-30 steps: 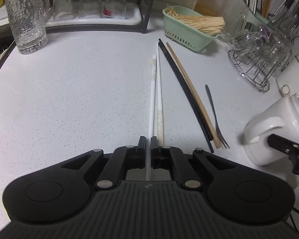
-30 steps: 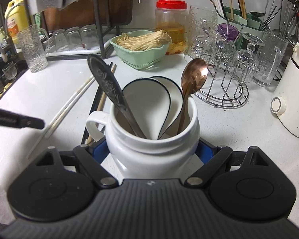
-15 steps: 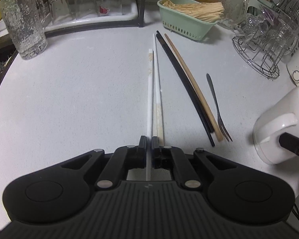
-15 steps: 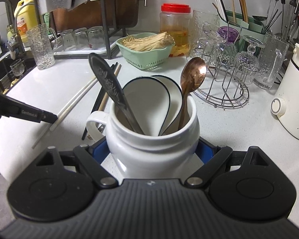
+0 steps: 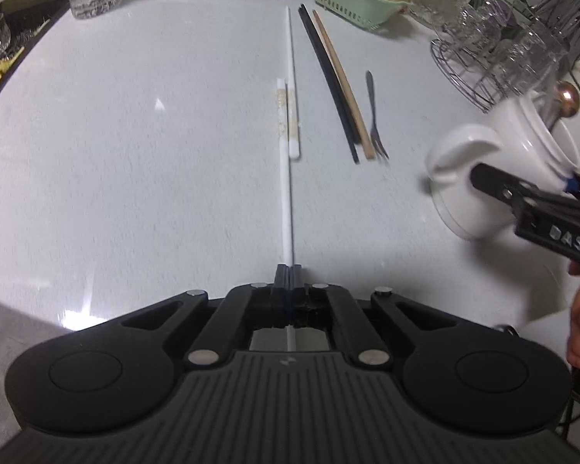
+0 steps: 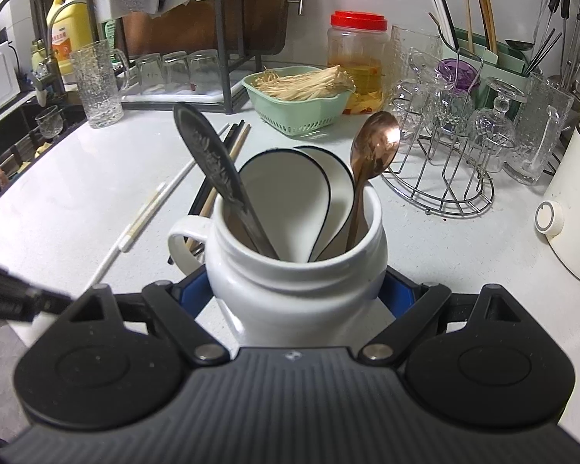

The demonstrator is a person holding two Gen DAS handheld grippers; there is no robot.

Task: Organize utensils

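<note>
Pinching one white chopstick (image 5: 286,201) by its near end, the left hand-held gripper (image 5: 288,270) has its jaws pressed together — the stick runs straight up the frame over the counter (image 5: 135,154). At right, the white jar (image 5: 495,178), clamped in the right hand-held gripper (image 6: 295,290), tilts its mouth away to the upper right — across the chopstick's axis.
</note>
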